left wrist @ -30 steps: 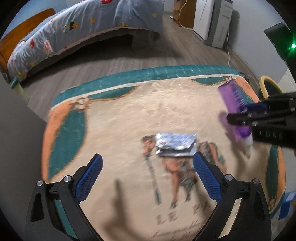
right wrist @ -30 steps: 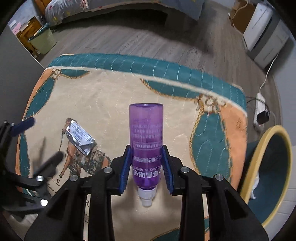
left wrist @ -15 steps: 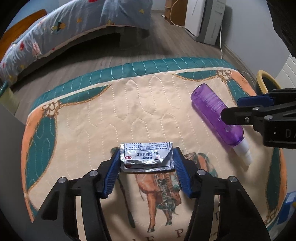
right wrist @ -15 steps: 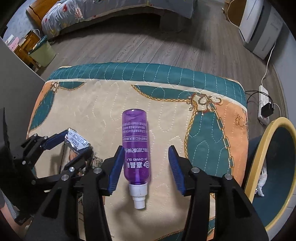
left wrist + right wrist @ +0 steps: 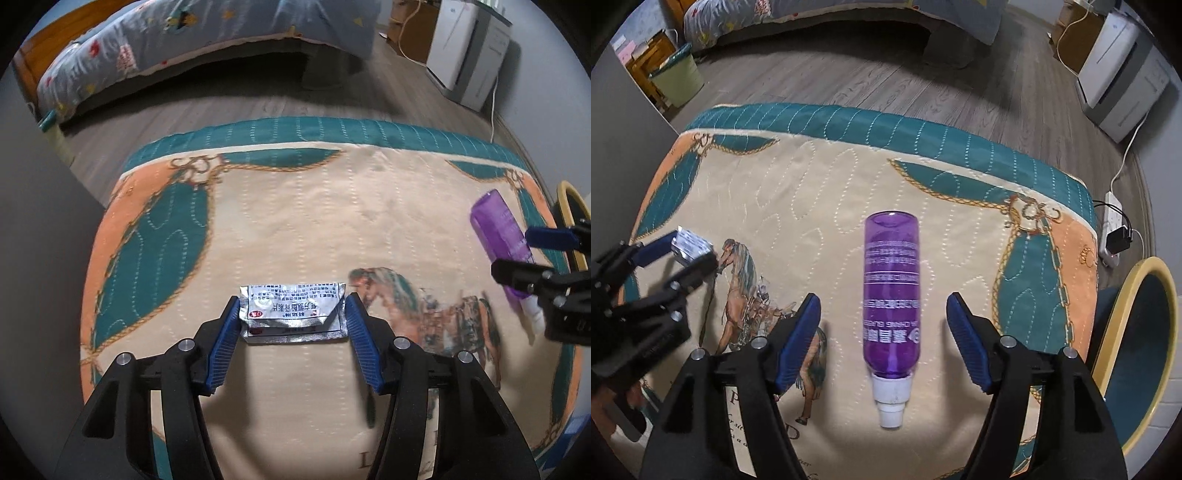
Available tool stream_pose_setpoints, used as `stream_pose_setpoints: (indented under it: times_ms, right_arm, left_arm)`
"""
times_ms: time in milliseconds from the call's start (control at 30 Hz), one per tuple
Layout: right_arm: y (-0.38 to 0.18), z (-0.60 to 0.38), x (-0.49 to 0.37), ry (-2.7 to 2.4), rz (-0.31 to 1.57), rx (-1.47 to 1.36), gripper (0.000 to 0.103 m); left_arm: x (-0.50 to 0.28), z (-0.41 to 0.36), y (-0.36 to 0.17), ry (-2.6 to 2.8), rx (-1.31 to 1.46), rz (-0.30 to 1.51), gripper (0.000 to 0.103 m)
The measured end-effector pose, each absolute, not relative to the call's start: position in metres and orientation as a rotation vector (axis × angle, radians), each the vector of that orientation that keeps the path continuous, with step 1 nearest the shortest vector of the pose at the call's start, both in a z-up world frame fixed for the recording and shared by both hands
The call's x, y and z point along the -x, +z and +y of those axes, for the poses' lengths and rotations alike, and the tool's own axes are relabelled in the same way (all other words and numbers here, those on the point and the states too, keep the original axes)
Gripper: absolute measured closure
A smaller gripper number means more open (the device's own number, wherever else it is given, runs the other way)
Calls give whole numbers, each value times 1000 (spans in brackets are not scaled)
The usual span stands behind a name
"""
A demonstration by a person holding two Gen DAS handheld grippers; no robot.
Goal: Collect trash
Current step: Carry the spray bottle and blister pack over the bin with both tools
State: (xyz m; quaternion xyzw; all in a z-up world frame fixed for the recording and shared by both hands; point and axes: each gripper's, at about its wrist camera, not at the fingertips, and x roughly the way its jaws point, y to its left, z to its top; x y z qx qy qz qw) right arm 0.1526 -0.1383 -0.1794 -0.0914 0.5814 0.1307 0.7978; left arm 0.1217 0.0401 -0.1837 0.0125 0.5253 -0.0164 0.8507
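A silver foil packet (image 5: 291,312) lies on the quilted cloth (image 5: 295,206), and my left gripper (image 5: 291,317) is closed on its two ends; it also shows small in the right wrist view (image 5: 691,245). A purple bottle (image 5: 891,295) with a white cap lies flat on the cloth, cap toward me. My right gripper (image 5: 882,332) is open wide, a finger on each side of the bottle without touching it. The bottle also shows at the right edge of the left wrist view (image 5: 502,236).
A round bin with a yellow rim (image 5: 1134,343) stands at the right beside the cloth. A power strip (image 5: 1113,229) with cables lies on the wood floor. A bed (image 5: 192,40), a white appliance (image 5: 1123,77) and a green bin (image 5: 676,79) stand beyond.
My right gripper has let go of the purple bottle and opened wide; the bottle now lies on the cloth. My left gripper has closed from wide open onto the foil packet.
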Motion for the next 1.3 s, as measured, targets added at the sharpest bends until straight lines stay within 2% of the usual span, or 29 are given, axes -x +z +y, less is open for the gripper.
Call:
stream_pose_setpoints:
  times_ms: [33, 133, 367, 433, 533, 567, 633, 700, 767, 1000, 1300]
  right_arm:
    - [-181, -136, -153, 278, 1250, 202, 32]
    - [-183, -135, -155, 271, 1256, 193, 31]
    - [-190, -136, -155, 243, 1274, 206, 27]
    - [-193, -141, -157, 222, 1280, 182, 26]
    - [-195, -146, -158, 214, 1285, 148, 28]
    - [-197, -145, -157, 204, 1283, 158, 37]
    - [-197, -144, -156, 193, 1272, 184, 47]
    - [-195, -144, -156, 200, 1263, 191, 65]
    - [-194, -142, -154, 202, 1263, 203, 71]
    - [-182, -139, -145, 259, 1273, 186, 72]
    - [-135, -171, -137, 239, 1207, 119, 72]
  left_arm:
    - [-121, 42, -184, -40, -22, 1104, 43]
    - [-118, 40, -185, -68, -15, 1095, 23]
    - [-114, 31, -191, -91, -76, 1055, 21]
    - [-116, 30, -191, -91, -81, 1048, 21]
    - [-117, 31, -190, -90, -91, 1037, 32]
    - [-117, 32, -189, -84, -90, 1034, 39]
    - [-117, 34, -188, -73, -81, 1031, 44]
    - [-117, 34, -188, -69, -82, 1028, 44]
    - [-116, 32, -188, -67, -94, 1025, 44]
    - [-114, 19, -181, -84, -118, 1019, 45]
    - [-111, -8, -153, -128, -121, 961, 45]
